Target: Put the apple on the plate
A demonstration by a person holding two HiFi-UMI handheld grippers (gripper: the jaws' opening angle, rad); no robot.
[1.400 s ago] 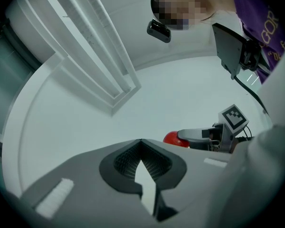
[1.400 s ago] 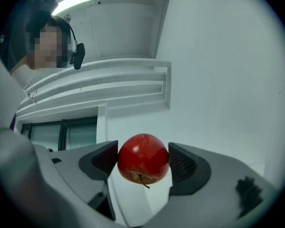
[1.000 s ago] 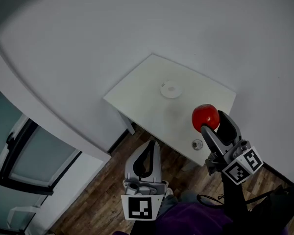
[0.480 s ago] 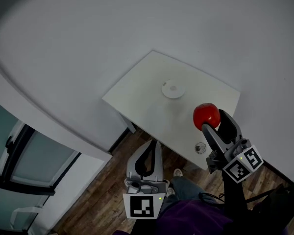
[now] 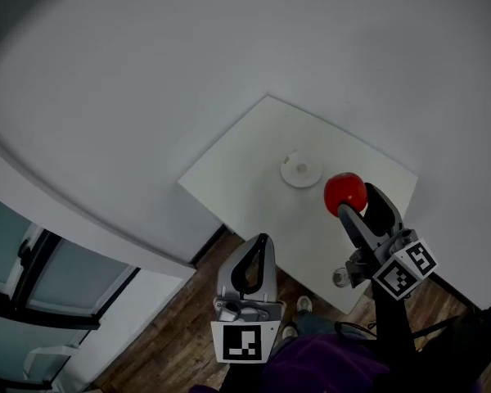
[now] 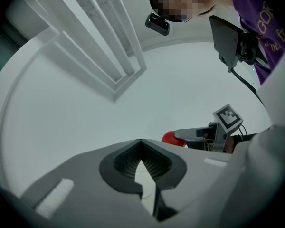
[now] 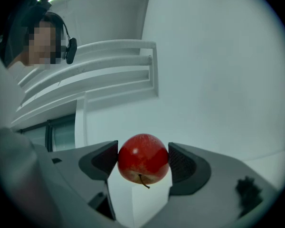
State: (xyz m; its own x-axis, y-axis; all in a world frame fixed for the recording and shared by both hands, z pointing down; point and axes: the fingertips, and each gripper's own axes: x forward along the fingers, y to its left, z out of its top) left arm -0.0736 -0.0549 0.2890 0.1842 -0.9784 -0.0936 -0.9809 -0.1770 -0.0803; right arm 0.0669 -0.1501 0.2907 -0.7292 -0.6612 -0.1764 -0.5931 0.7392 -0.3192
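While the left gripper [image 5: 260, 244] is hanging idle nearest the person, jaws pressed together on nothing, the right gripper [image 7: 143, 167] is clamping the apple [image 7: 143, 156] above the table [image 5: 245, 166], just short of the plate [image 5: 301, 170]; lowering it gently over the plate's centre before releasing seems wisest.

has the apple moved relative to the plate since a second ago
Yes. The apple, held in the right gripper, has come closer to the plate and is now nearly beside its right rim.
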